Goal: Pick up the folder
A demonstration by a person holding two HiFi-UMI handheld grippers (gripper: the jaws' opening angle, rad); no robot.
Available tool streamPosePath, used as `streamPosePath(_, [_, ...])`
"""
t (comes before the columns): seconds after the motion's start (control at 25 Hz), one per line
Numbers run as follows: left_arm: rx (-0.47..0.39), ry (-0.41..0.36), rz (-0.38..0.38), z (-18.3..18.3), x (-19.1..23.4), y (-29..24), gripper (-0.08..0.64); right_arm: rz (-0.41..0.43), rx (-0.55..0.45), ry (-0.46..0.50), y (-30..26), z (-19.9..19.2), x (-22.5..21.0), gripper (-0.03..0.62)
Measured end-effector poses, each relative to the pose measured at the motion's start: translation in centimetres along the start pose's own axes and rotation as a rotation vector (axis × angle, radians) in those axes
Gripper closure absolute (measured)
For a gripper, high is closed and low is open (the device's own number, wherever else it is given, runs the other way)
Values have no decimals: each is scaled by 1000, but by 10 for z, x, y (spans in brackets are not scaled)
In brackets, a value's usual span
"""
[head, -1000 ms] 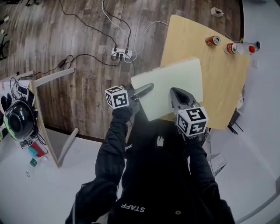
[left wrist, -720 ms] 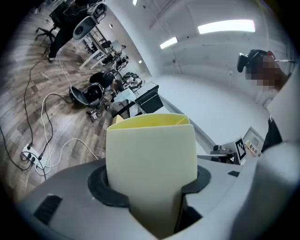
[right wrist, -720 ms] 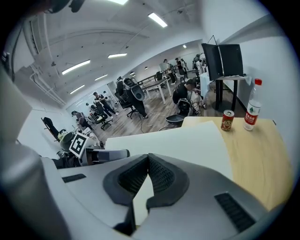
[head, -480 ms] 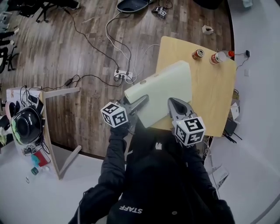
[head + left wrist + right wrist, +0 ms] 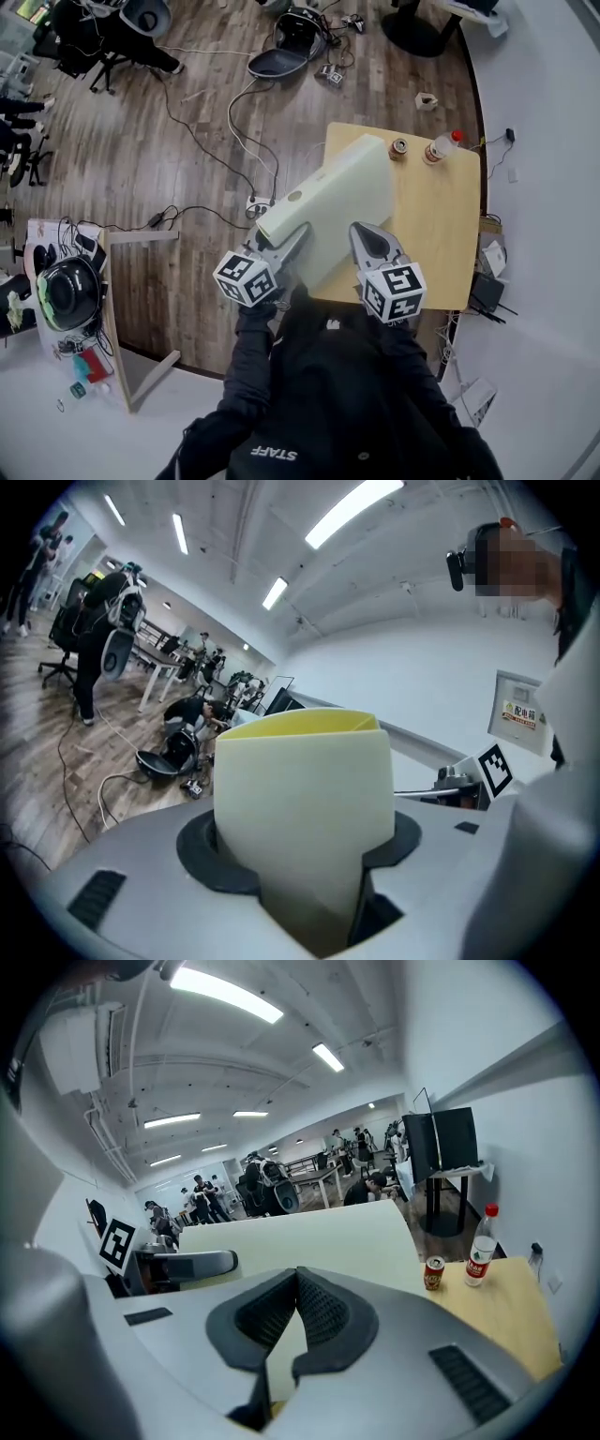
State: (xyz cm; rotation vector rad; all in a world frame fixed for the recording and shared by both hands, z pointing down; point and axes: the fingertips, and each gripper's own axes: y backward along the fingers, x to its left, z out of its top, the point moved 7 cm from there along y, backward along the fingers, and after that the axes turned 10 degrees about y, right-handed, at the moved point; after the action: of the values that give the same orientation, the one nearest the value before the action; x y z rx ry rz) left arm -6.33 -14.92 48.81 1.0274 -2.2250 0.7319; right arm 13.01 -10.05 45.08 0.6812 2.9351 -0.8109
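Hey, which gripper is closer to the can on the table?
Right. The right gripper grips the folder at its near edge, just below the can; the left gripper grips the folder's left corner, farther away.

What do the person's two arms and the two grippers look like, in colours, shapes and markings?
Both arms are covered by black long sleeves of a dark jacket. The left gripper and the right gripper have smooth grey bodies that taper to dark jaw pads, ribbed on the right one. Each carries a white cube with black square markers.
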Motion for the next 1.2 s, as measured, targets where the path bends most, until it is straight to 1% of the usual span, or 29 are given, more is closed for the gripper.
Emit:
streamPosePath(0.28, [-88,-169,54,48,-53,5,270,-59,-100,29,26,31,-10,569])
streamPosePath(0.44, [-144,-271,102,74,-85,13,270,-100,-174,55,43,57,-16,569])
streamPosePath(0.56, [-186,-347,142,88,-109,17,270,-133,-227,90,55,77,-20,569])
streamPosePath(0.64, [-220,-385,171,95,-123,18,270,-150,-257,111,62,89,-23,569])
streamPosePath(0.76, [-264,-419,196,105,-139,21,270,-172,-293,133,70,106,-23,569])
streamPosePath(0.92, [-293,-460,219,113,-153,26,270,-196,-326,151,80,120,-20,569])
streamPosePath(1.2, [-331,-486,268,118,-169,28,270,-202,-354,175,87,131,-18,569])
